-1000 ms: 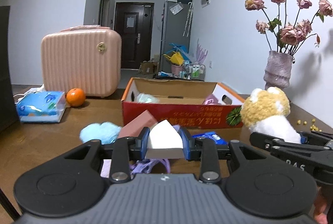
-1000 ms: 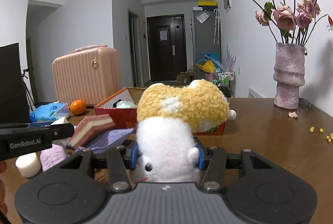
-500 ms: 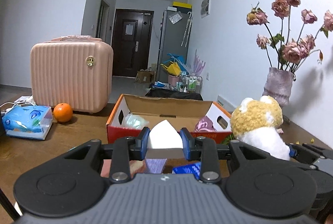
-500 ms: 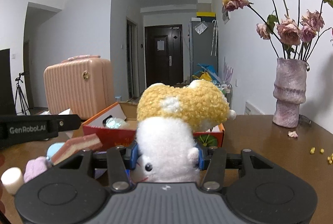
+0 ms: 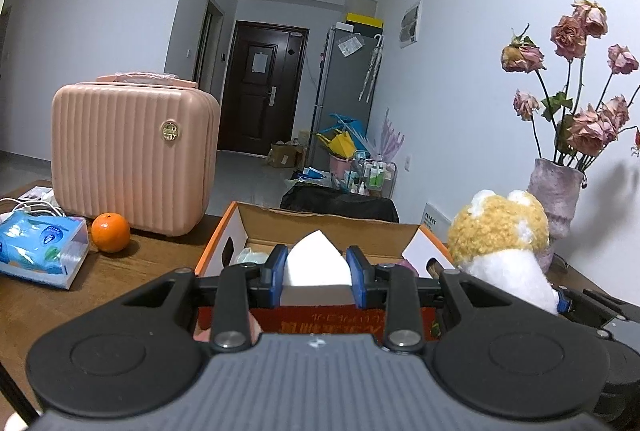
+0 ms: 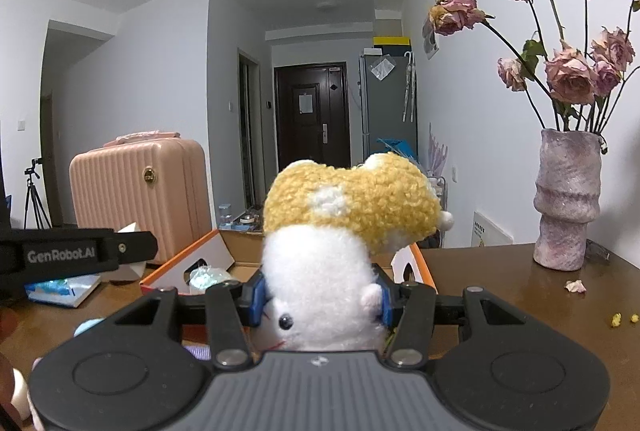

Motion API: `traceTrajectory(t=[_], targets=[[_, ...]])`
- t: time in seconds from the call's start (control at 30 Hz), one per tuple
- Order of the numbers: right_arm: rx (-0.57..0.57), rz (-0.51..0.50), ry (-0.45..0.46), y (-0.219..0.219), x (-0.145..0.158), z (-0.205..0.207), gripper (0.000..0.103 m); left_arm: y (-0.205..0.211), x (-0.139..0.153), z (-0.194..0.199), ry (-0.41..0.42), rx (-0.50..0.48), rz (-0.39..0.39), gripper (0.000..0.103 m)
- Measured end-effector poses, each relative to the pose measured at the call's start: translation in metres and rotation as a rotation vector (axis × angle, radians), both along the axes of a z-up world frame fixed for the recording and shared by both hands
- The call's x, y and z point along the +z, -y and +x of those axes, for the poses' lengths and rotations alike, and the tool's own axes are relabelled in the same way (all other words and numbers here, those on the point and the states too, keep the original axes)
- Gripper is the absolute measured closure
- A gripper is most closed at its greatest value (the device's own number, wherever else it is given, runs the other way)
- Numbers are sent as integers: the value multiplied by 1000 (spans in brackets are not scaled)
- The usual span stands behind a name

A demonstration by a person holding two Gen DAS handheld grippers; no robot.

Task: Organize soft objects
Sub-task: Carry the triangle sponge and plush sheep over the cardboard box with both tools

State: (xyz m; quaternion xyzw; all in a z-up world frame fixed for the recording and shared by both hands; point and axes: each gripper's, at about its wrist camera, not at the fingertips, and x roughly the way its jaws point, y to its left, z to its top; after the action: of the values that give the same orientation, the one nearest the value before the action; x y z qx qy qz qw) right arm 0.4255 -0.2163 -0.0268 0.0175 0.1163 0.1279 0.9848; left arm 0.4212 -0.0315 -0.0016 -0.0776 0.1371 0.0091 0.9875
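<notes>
My left gripper [image 5: 318, 273] is shut on a white wedge-shaped sponge [image 5: 316, 265] and holds it above the near edge of the red-orange cardboard box [image 5: 224, 231]. My right gripper [image 6: 320, 297] is shut on a yellow and white plush toy [image 6: 340, 231], held upside down above the table just right of the box [image 6: 180, 267]. The plush also shows in the left wrist view [image 5: 504, 243]. The left gripper's body shows in the right wrist view [image 6: 80, 251]. The box holds a pale green soft item [image 5: 250, 255] and a pink one [image 5: 408, 265].
A pink suitcase [image 5: 132, 151], an orange [image 5: 111, 233] and a blue tissue pack [image 5: 40, 251] stand at the left. A vase of dried roses [image 6: 568, 199] stands at the right. Soft items [image 6: 86, 327] lie on the table below the grippers.
Both grippers have risen and moved forward toward the box, each still holding its object. The soft items on the table have dropped out of the left wrist view.
</notes>
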Motion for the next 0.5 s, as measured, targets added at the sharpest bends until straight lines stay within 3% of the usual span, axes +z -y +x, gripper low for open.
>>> traceTrajectory(t=[0.5], targets=[[2,-9,4,-14,4,42,54,1,7,45,-5,21,-20,70]])
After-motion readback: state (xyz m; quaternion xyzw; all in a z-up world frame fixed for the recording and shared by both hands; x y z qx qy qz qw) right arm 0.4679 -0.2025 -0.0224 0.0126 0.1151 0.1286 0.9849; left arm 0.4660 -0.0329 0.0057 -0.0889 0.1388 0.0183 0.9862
